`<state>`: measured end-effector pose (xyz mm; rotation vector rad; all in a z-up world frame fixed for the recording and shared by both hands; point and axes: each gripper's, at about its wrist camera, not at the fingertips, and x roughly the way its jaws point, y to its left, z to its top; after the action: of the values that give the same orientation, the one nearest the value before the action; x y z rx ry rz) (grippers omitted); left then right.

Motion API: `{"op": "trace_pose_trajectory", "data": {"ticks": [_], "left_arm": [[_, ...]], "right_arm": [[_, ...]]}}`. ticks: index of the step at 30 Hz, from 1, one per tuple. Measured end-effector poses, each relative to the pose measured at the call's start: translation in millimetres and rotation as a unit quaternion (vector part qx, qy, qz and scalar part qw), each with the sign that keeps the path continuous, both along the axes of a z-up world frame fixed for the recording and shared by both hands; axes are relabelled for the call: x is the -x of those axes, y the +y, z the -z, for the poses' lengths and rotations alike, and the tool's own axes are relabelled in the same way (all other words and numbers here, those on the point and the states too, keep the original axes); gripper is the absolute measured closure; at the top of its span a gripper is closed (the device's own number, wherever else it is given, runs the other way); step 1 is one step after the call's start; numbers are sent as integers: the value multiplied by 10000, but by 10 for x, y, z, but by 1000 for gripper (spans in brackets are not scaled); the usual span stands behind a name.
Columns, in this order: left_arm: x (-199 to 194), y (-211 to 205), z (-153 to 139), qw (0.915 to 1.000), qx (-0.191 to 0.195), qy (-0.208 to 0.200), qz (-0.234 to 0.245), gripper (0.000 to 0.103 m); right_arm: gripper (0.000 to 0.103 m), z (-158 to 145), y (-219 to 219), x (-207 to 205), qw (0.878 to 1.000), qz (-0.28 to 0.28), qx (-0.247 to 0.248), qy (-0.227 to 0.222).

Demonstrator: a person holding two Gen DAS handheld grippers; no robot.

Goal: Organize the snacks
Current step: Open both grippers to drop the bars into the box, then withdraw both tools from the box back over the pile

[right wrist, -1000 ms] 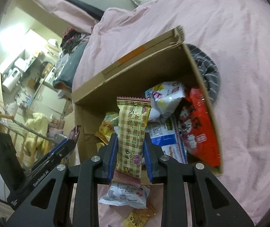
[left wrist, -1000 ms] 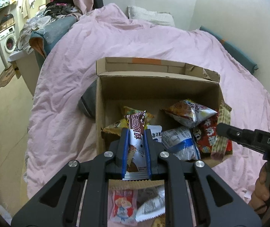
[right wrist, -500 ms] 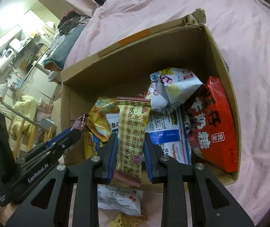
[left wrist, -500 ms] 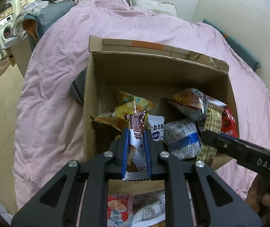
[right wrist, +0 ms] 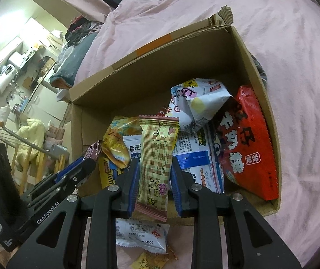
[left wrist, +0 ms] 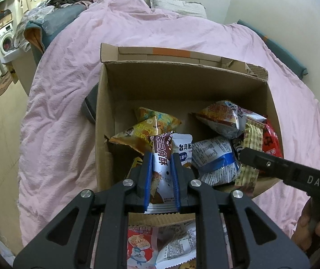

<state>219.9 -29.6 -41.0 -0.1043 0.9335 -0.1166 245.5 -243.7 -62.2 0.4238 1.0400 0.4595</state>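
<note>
An open cardboard box (left wrist: 182,83) (right wrist: 151,71) sits on a pink bed and holds several snack packets. My left gripper (left wrist: 161,157) is shut on a brown-and-white snack packet (left wrist: 161,157), held over the box's near left part. My right gripper (right wrist: 153,165) is shut on a tan checkered wafer packet (right wrist: 156,157), held over the box's near edge. That wafer packet also shows in the left wrist view (left wrist: 250,150), and the left gripper in the right wrist view (right wrist: 85,165). A red bag (right wrist: 247,148) lies along the box's right wall.
Loose packets lie on the bed in front of the box, under the grippers (left wrist: 142,244) (right wrist: 142,233). The pink duvet (left wrist: 65,94) surrounds the box. A dark item (left wrist: 90,105) lies by the box's left side. Laundry and a washing machine (left wrist: 5,40) stand far left.
Both grippers have moved forward and lower over the box, each still holding its packet. The box now looks larger and closer.
</note>
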Motion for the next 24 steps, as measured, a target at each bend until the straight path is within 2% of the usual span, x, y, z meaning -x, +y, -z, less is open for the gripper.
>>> {"op": "trace_pose_trajectory", "data": {"ticks": [1,2,3,5,8,12,13,16,24], "left_arm": [[1,3,4,10000,7,20,-3,83],[3,11,5,10000,15,35,-24,72],[6,22,0,10000,30,27,-54,66],[23,38,-26,9999,76,-25,-90,43],[34,61,-76,9997,64,-133,-173,23],[17,110,-94,9995,29,-132,-291,20],[12,120,-97,9995,62,-123,-299,20],[14,149,-111,9992,120,-135,-356,20],[47,165,-147,9991,271,-222,-254,20]], "right_arm": [[74,0,0,3,10000,1,-13,5],[74,0,-5,7,10000,0,-32,11],[74,0,-8,3,10000,-2,-39,10],[72,-4,-20,7,10000,-8,-54,-5],[72,-20,-31,10,9999,-32,-135,-17],[72,-53,-47,6,9998,-5,-196,-63],[69,-55,-57,6,9998,20,-209,-60],[41,-68,-107,-2,9995,138,-253,-89],[39,-134,-143,20,9994,222,-246,-135]]}}
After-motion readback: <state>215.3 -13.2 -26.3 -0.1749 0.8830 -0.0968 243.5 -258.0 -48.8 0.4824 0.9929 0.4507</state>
